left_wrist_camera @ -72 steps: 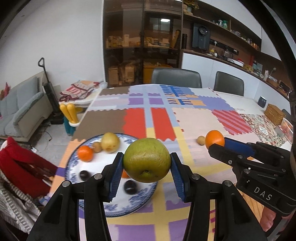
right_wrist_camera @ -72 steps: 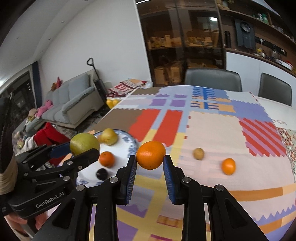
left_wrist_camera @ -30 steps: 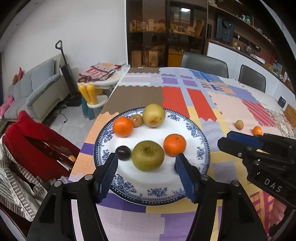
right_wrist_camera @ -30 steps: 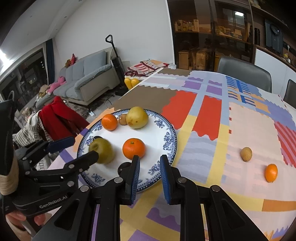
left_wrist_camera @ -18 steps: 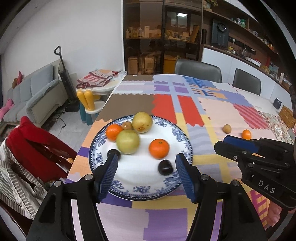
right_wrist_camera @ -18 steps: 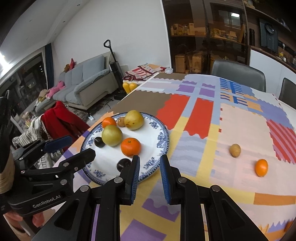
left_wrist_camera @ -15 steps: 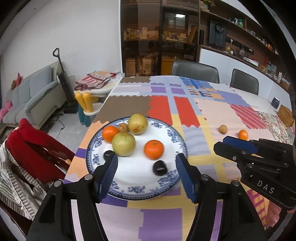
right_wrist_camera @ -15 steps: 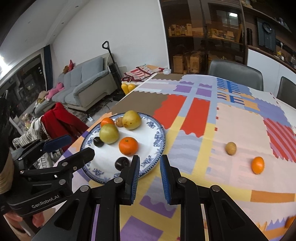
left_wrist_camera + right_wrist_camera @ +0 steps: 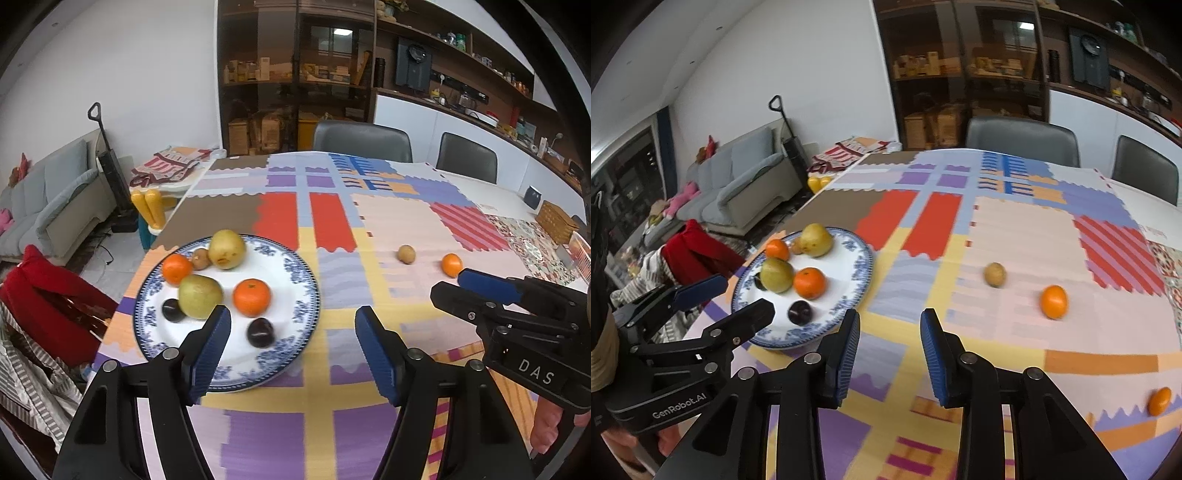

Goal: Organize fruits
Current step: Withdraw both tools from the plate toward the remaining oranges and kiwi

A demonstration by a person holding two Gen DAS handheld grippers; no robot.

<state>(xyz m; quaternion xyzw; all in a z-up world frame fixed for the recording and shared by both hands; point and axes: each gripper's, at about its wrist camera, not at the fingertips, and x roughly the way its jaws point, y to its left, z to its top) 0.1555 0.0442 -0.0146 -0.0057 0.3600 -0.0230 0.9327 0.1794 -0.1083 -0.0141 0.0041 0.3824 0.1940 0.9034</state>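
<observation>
Seven fruits gathered on plate [image 9: 295,280] at ten o'clock, three strays [image 9: 1053,302] loose on bench [image 9: 1015,236] toward two o'clock; left gripper [image 9: 293,349] wide, right gripper [image 9: 890,354] narrower, both empty, ready for collecting.

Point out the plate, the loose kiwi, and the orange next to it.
plate [image 9: 303,291]: left wrist view, bare right rim.
loose kiwi [image 9: 994,274]: right wrist view, middle of fruit.
orange [image 9: 1053,301]: right wrist view, middle of fruit.

Both tools are black plastic with ribbed blue pads and silver screws. The left tool [image 9: 291,343] reads "GenRobot.AI"; the right tool [image 9: 890,347] reads "DAS".
</observation>
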